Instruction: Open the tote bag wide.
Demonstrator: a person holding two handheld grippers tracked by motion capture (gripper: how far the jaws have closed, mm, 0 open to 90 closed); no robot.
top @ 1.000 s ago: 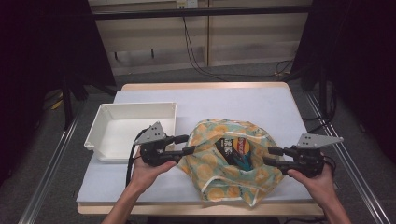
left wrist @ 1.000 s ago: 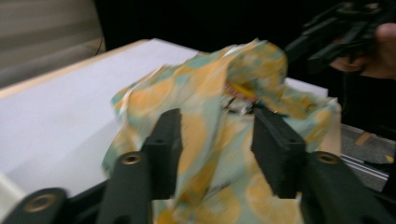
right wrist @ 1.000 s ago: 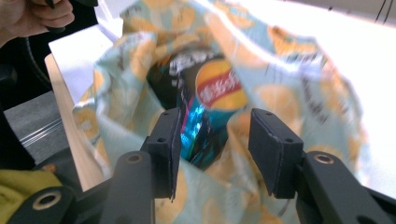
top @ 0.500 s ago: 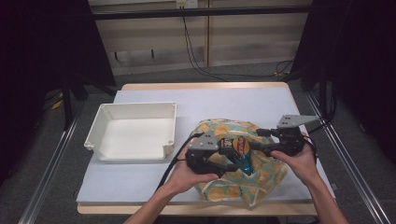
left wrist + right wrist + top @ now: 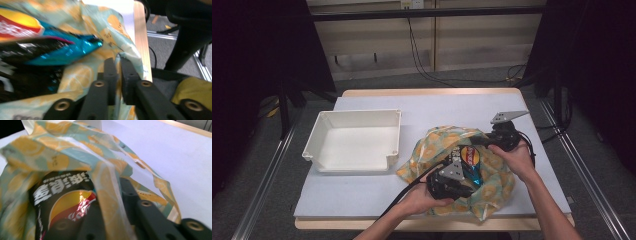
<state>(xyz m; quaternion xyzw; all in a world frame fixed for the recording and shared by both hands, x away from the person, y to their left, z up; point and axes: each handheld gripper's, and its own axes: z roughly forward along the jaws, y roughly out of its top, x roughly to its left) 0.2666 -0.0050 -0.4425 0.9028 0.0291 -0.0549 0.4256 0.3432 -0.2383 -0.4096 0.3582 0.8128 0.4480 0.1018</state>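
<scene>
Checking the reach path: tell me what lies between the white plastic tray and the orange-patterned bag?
Bare table surface only, seen in the high view, between the white plastic tray and orange-patterned bag.

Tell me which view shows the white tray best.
The high view: the white tray sits whole and empty on the table's left, apart from the patterned bag. The left gripper view looks at bag and snack packet; the right gripper view catches perhaps a white corner.

There is one worktop [image 5: 362, 200]. On it sit one white tray [image 5: 354, 140] on the left and one orange-and-green bag [image 5: 437, 145] on the right. One snack packet [image 5: 470, 156] lies in the bag. Two hand-held grippers: left [image 5: 451, 165], right [image 5: 464, 143].
</scene>
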